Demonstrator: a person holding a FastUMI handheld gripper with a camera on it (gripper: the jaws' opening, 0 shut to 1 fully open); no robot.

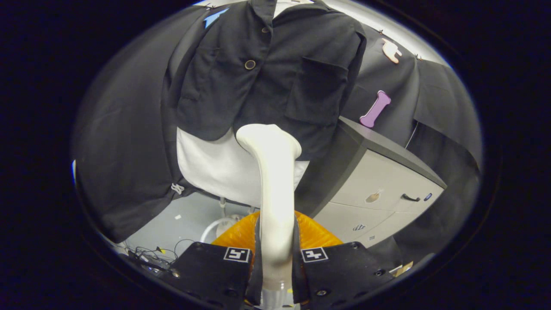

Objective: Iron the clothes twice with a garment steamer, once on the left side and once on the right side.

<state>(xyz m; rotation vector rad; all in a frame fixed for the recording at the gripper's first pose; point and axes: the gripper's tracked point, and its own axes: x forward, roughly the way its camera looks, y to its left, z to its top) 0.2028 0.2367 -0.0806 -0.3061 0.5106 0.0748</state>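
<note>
My gripper (275,258) is shut on the white handle of the garment steamer (275,189), one finger pressing each side of it. The steamer rises straight ahead of the fingers, and its head (269,137) is level with the lower hem of a black jacket (275,82). The jacket hangs over a white garment (215,168) on a stand, with a round button (250,64) near its front opening and a chest pocket (318,90) to the right of the steamer head. Whether the head touches the cloth I cannot tell.
A grey-topped white cabinet (387,189) with drawers stands to the right of the hanging clothes. An orange ribbed object (314,234) lies just behind the fingers. Cables (150,254) lie on the pale floor at lower left, next to the stand's white base (219,226).
</note>
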